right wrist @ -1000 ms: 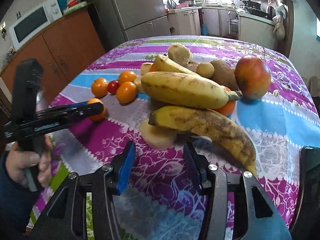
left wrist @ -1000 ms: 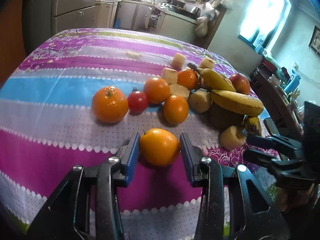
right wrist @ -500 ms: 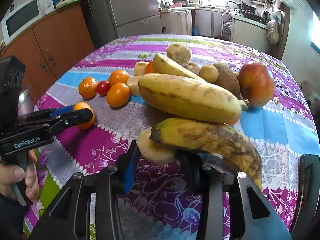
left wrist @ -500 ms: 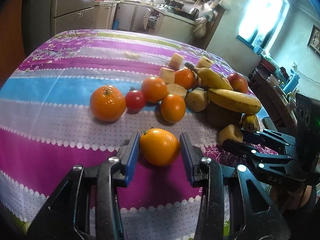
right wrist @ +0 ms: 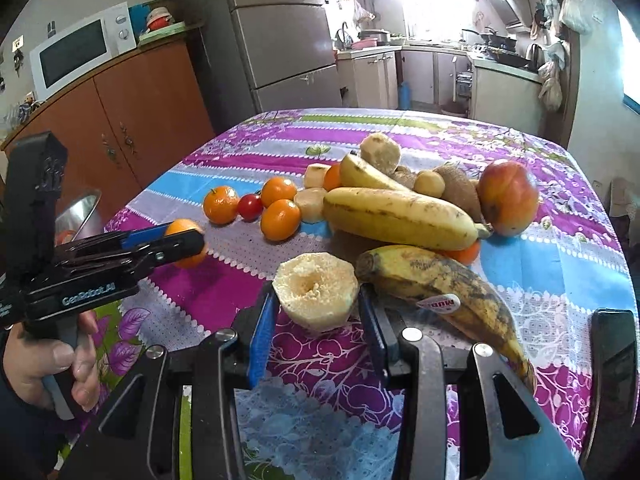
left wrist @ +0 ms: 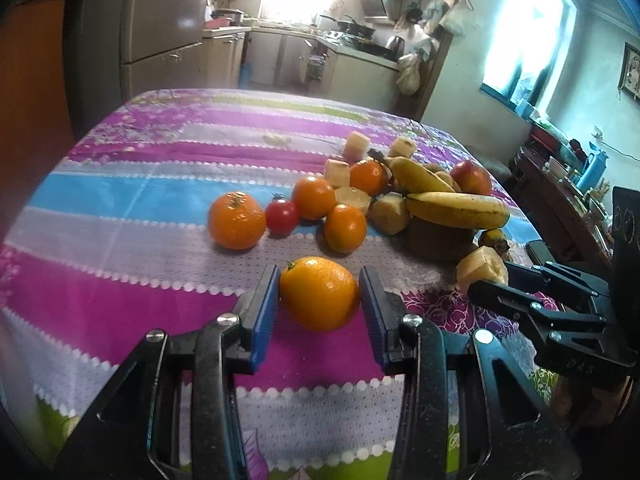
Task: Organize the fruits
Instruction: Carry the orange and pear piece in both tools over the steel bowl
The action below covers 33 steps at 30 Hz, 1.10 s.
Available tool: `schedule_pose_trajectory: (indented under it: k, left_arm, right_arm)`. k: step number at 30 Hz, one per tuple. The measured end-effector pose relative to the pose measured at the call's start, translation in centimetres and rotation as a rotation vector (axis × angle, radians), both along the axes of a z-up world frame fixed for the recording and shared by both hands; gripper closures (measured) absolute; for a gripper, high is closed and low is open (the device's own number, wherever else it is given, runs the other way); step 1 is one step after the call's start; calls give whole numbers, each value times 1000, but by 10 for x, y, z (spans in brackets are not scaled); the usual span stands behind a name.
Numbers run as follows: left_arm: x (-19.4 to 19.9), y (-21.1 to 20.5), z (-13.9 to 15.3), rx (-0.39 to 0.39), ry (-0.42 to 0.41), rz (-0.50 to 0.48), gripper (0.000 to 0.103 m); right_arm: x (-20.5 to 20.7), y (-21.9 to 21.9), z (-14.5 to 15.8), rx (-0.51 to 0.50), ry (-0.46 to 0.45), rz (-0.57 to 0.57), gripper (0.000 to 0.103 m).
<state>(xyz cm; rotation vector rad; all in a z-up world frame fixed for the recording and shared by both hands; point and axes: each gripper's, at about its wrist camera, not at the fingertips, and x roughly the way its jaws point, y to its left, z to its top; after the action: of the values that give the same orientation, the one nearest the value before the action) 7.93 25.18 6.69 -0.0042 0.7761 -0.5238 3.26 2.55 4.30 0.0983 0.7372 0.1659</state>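
- Your left gripper stands with its blue pads either side of the orange on the bench; whether the pads press it, I cannot tell.
- That orange is bright, smooth and glossy, a little green stem nub at its upper left, sitting on the purple stripe near the bench's front edge.
- Your right gripper brackets the peeled pale chunk; it is creamy, rough-cut, with a hollow in its top face. Fingers close beside it, contact unclear.
- Count with me: five oranges in the left wrist view, one between your pads and four in the cluster beyond.
- One cherry tomato, red, wedged between two of those oranges.
- Three bananas in the right wrist view: two yellow ones stacked in the pile, and one browned banana with a sticker just right of the chunk.
- One red-orange apple at the pile's far right.
- Your hand grips the left handle.
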Motion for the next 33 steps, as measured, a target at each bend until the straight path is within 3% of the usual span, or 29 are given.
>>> schedule_pose_trajectory:
  k: [15,25,33]
  left_arm:
    - [-31,22,67,-15,-130,20,62]
    - [-38,64,102,-43,-173,77,62]
    - [-52,127,128,-76,-221,196,62]
  right_arm:
    - [-24,5,76,-29,-157,-46,59]
    - [-21,41,126,-28,-203,32,59]
    - [-16,93,163,18,-252,152,59]
